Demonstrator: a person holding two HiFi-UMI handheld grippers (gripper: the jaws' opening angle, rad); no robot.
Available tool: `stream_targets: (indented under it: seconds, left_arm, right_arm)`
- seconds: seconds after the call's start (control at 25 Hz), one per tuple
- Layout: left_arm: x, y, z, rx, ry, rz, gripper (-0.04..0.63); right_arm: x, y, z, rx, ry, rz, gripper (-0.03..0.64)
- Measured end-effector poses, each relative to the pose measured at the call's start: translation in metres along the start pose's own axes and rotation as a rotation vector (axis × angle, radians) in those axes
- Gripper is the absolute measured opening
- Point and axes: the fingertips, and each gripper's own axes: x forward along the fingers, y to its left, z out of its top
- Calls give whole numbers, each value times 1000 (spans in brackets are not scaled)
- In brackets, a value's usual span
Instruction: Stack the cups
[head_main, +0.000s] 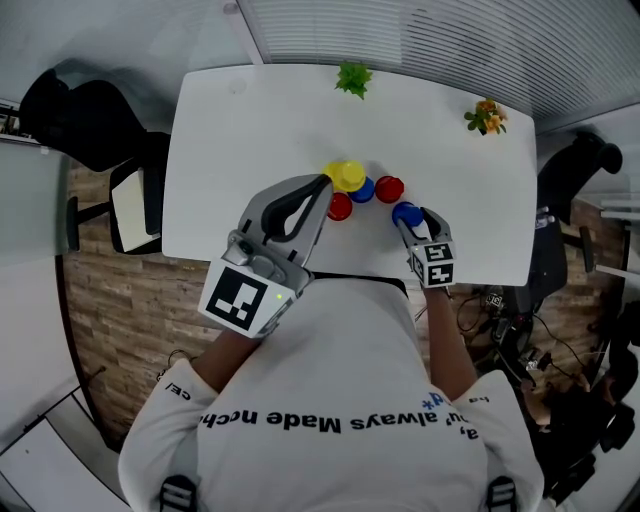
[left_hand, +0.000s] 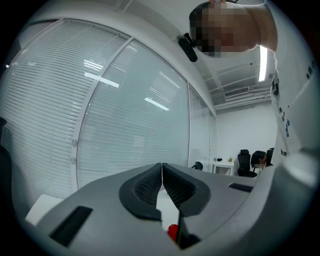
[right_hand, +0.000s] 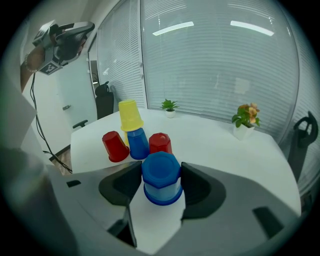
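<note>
The right hand-held gripper (head_main: 409, 221) is clamped on a blue cup (right_hand: 161, 176), one pad against each side. The cup stands upside down on the white bench (head_main: 220, 150), at about 5 o'clock from the other cups. In that cluster a yellow cup (right_hand: 129, 115) sits tilted on a second blue cup (right_hand: 138, 143), with two red cups (right_hand: 115, 146) upside down at either side: one at 8 o'clock of the pair, the other (right_hand: 160, 142) at 4 o'clock.

The left hand-held gripper (left_hand: 161, 174) is clenched with nothing between its pads. It is held level above the bench, its tips over the cluster's near-left side.

At the bench's far edge stand a green plant (head_main: 353, 78) at 12 o'clock and flowers (head_main: 486, 117) at 2 o'clock.
</note>
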Motion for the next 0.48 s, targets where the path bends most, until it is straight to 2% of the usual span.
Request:
stream_targets:
  seconds: [0.48]
  left_arm:
    - [-3,-1,-1,-11,-3,-15,21]
  right_arm:
    - [-29,-3,39,27,-68,-4,256]
